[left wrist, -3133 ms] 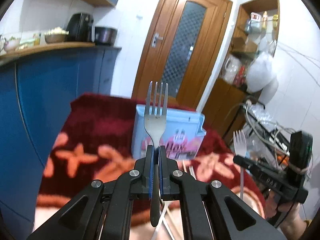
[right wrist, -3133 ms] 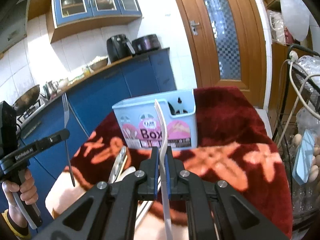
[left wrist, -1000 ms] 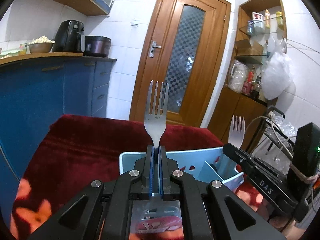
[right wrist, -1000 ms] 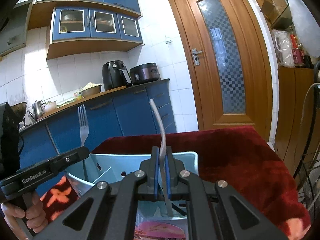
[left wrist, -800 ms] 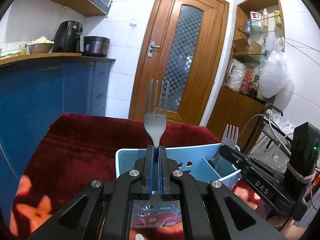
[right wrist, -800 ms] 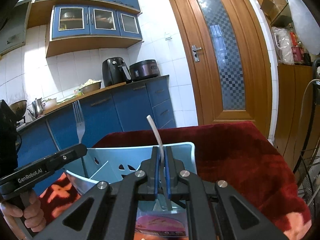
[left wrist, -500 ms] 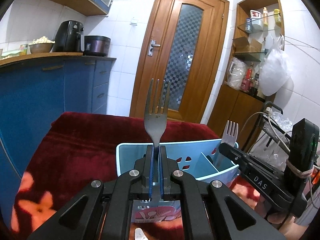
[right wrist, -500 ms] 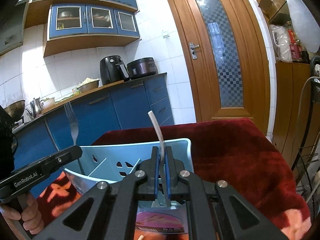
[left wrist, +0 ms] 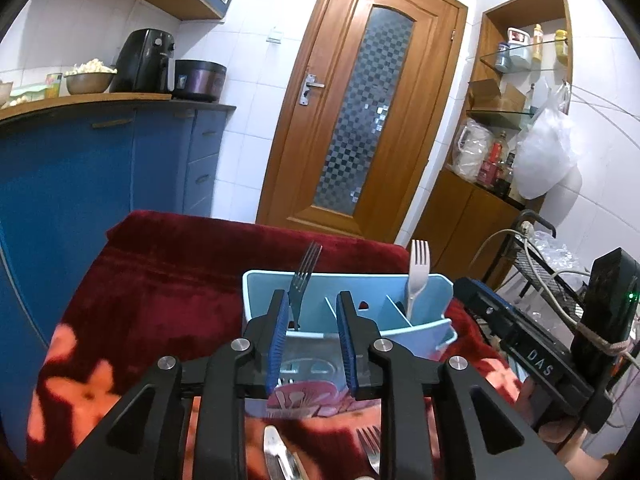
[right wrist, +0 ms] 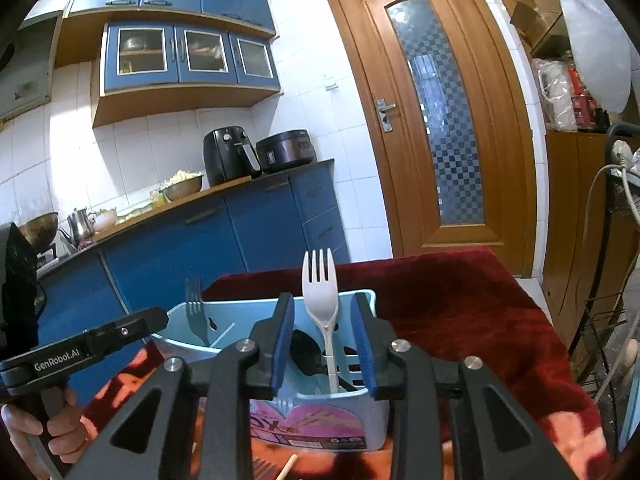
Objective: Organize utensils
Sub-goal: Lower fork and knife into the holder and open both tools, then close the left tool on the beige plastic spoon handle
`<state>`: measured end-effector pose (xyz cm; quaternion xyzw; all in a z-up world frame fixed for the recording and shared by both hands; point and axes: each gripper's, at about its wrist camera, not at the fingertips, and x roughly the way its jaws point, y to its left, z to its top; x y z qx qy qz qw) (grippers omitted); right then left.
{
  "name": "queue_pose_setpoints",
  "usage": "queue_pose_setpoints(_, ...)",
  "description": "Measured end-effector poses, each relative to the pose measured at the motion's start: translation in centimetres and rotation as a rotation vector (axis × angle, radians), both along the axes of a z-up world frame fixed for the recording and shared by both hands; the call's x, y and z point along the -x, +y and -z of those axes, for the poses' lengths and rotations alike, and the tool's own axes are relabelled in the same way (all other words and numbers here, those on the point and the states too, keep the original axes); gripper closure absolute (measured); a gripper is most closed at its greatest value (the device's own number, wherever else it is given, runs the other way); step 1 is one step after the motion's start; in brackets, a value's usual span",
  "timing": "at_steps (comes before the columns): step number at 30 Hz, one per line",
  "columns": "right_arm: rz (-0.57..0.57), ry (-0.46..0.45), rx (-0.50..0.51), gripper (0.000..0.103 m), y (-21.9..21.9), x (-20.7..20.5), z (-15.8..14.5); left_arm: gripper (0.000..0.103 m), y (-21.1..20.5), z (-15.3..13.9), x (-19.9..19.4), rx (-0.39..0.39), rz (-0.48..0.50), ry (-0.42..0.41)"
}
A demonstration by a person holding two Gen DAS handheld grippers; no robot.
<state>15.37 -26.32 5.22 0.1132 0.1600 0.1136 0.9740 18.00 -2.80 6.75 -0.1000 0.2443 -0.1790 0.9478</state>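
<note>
Two claws point slightly downward at the blue caddy [left wrist: 416,334] (their jaws have just been opening). Left claw [left wrist: 312,320] stands apart beside the metal fork [left wrist: 302,284]; right claw [right wrist: 324,340] stands apart around the white fork [right wrist: 320,288], both forks upright inside.

Our left claw [left wrist: 311,336] and right claw [right wrist: 325,344] are matte black plastic, each finger lined with a ribbed blue pad [left wrist: 277,344] and pinned by round silver screws [left wrist: 240,344]. Seen side-on, one bears white "GenRobot.AI" lettering [right wrist: 56,355], the other "DAS" [left wrist: 539,360], a green light [left wrist: 632,295] and cord lashing [left wrist: 600,343]
</note>
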Motion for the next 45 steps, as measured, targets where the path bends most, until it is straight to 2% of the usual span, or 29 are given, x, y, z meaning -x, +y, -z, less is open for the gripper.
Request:
queue_pose_setpoints(8,0.006,0.025,-0.004,0.070,-0.2,3.1,-1.7,0.078,0.7,-1.0,2.6,-0.044,0.006,0.048)
queue_pose_setpoints(15,0.004,0.090,-0.008,0.070,-0.3,5.7,-1.8,0.078,0.9,-0.6,5.2,-0.116,0.031,0.101)
queue_pose_setpoints(23,0.003,0.193,0.034,0.069,0.1,8.1,-0.3,0.078,0.1,1.2,7.6,-0.209,0.068,0.187)
queue_pose_setpoints(28,0.009,0.267,0.070,0.069,0.7,9.5,1.1,0.078,-0.3,2.3,8.7,-0.237,0.103,0.234)
queue_pose_setpoints(36,0.003,0.364,0.048,0.069,0.4,11.4,3.1,0.078,-0.7,4.2,10.2,-0.284,0.136,0.299)
queue_pose_setpoints(45,-0.005,0.412,0.041,0.069,0.2,13.2,4.4,0.078,-2.1,5.4,11.5,-0.334,0.197,0.340)
